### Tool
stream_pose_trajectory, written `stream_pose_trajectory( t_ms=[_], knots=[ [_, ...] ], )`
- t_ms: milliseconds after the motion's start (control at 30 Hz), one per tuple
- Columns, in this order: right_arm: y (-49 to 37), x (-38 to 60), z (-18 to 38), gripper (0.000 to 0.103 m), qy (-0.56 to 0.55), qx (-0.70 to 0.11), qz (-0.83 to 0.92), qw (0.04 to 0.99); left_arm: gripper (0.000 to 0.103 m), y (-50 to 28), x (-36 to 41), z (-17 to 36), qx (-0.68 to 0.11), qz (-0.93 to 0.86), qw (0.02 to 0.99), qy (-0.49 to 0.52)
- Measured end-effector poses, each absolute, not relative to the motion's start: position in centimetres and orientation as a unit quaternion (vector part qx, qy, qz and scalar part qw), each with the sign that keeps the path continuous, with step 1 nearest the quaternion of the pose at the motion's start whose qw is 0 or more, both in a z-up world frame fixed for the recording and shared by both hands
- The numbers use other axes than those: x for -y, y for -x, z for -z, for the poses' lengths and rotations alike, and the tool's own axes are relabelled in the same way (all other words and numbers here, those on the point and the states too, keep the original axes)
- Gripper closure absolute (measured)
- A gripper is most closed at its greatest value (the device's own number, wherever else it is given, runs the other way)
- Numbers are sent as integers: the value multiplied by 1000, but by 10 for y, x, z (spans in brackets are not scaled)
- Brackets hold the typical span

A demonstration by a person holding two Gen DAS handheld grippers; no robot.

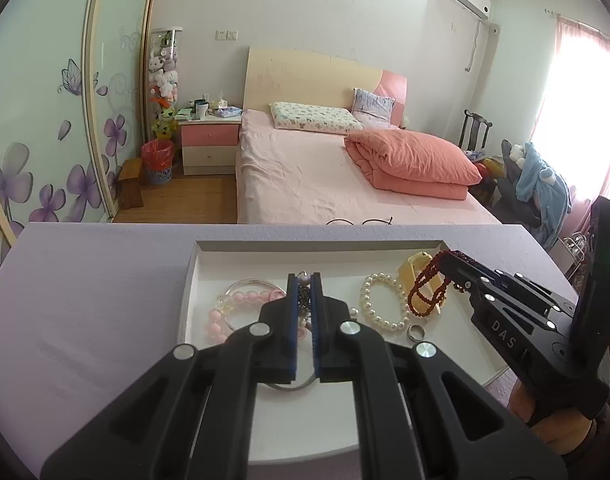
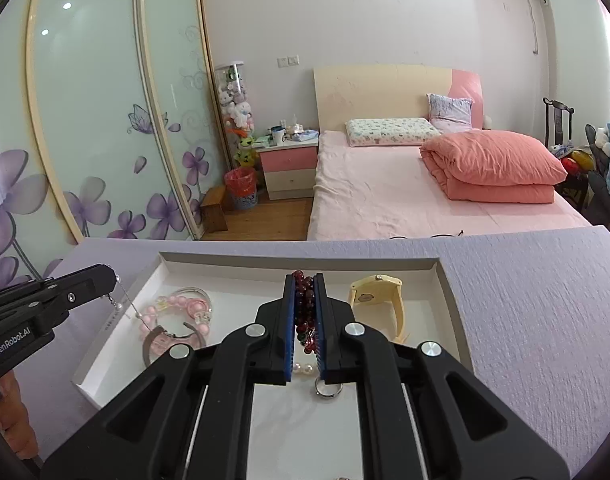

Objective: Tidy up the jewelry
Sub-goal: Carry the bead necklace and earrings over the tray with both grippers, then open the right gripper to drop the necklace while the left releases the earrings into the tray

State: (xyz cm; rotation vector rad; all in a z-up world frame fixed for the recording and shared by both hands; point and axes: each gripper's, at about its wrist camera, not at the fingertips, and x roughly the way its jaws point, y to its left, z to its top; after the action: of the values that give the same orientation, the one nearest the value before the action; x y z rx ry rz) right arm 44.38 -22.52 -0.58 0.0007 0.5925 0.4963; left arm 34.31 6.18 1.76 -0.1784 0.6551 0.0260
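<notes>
Tray (image 2: 451, 300) beneath tool-clamped red beads (image 2: 304, 312)

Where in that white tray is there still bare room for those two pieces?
Bare floor runs along the white tray's far wall, and between the pink bead bracelet and the yellow watch. Crowded: around the pearl bracelet and ring. The lilac tabletop outside is free.
</notes>
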Motion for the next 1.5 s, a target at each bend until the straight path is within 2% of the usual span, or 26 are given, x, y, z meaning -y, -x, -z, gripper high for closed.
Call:
stream_pose_trajectory(
  t_ms=[400,500,567,600,800,1067,1300,1500],
  knots=[
    [-453,222,15,92,0,-300,-232,925,97,-351,-59,-5,-331,-3,940,87],
    [-453,224,14,82,-3,-301,-232,925,97,-351,-57,-5,-332,-2,939,87],
    [-451,227,13,71,-7,-298,-230,926,97,-351,-57,-5,-332,-2,939,87],
    [-450,228,13,70,-7,-297,-231,927,97,-352,-56,-4,-333,-2,939,88],
    [-450,231,14,69,-6,-297,-227,928,97,-353,-53,-2,-334,1,938,87],
    [-452,237,21,60,-9,-300,-222,928,97,-357,-46,1,-337,5,938,84],
    [-451,240,23,60,-6,-293,-218,931,97,-363,-43,3,-341,6,936,81],
    [-450,242,25,55,-5,-288,-215,933,97,-369,-38,5,-341,5,937,78]
  ],
)
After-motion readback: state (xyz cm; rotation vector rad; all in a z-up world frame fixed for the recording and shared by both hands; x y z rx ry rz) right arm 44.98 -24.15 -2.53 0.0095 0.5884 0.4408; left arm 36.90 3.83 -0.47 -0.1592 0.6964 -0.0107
